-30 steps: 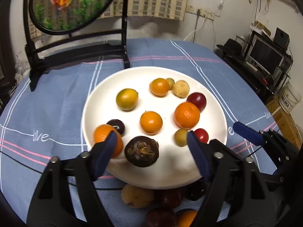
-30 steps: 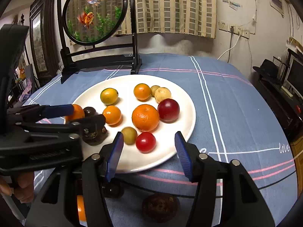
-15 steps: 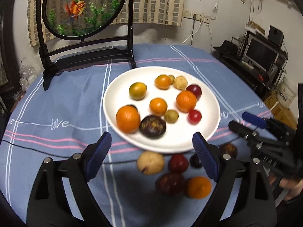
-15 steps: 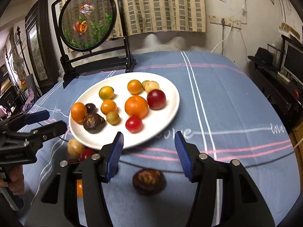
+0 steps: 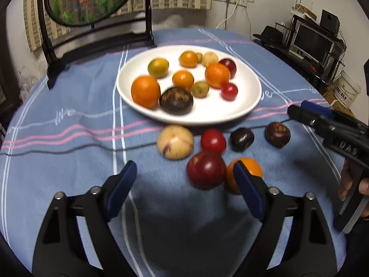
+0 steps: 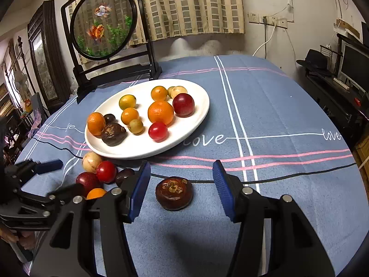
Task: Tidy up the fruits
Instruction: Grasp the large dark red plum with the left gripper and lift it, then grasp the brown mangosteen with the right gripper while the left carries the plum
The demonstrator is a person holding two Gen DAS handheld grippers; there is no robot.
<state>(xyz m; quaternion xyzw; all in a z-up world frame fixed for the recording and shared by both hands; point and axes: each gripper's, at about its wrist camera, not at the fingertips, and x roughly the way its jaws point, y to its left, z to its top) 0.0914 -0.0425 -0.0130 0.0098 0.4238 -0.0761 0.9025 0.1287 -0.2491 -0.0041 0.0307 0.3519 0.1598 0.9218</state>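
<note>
A white plate [image 5: 244,106] [image 6: 196,124] holds several fruits: oranges, red plums, small green ones and a dark brown fruit [image 5: 176,100]. Loose fruits lie on the cloth in front of it: a pale yellow fruit [image 5: 174,142], a red tomato [image 5: 212,140], a dark plum [image 5: 241,139], a brown fruit [image 5: 277,134] [image 6: 174,192], a large red plum [image 5: 206,169] and an orange [image 5: 250,166]. My left gripper [image 5: 184,188] is open and empty, just short of the red plum. My right gripper [image 6: 181,188] is open, with the brown fruit between its fingers, apart from both.
A round goldfish screen on a black stand [image 6: 103,23] stands behind the plate. A thin black cable [image 6: 288,175] crosses the blue cloth. A monitor and shelves [image 5: 316,39] stand off the table's right side. The right gripper's body [image 5: 334,133] shows in the left view.
Both grippers have pulled back from the plate toward the near edge, staying open. The loose fruits in front of the plate have come into full view.
</note>
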